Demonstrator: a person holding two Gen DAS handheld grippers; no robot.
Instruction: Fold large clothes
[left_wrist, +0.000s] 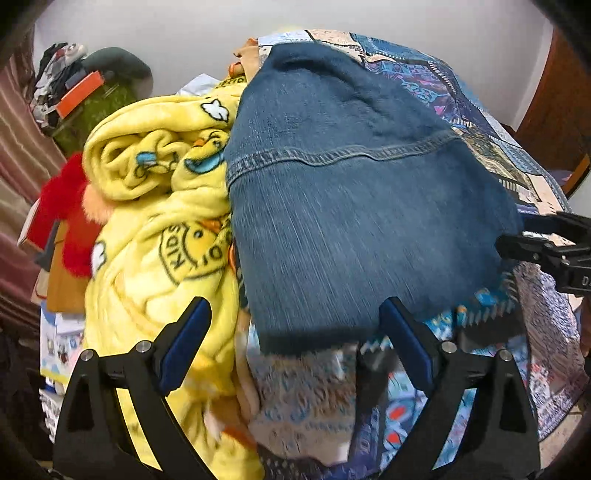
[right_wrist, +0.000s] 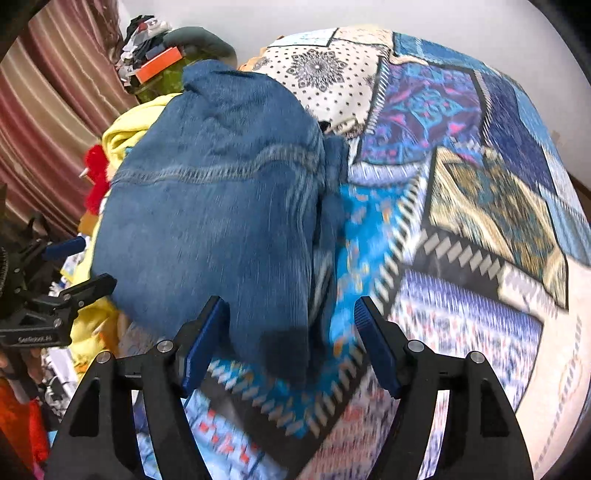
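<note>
A folded blue denim garment lies on a patchwork bedspread, with a stitched seam running across it. My left gripper hangs over the garment's near edge. Its jaws are wide open and the blue pads stand clear of the cloth. My right gripper is open above the near right corner of the denim, and nothing is pinched. Each gripper shows at the edge of the other's view: the right gripper at the denim's right side, the left gripper at its left side.
A crumpled yellow printed blanket lies tight against the denim's left side. A red plush thing sits beyond it. A pile with an orange box stands at the back left. A striped curtain hangs at the left.
</note>
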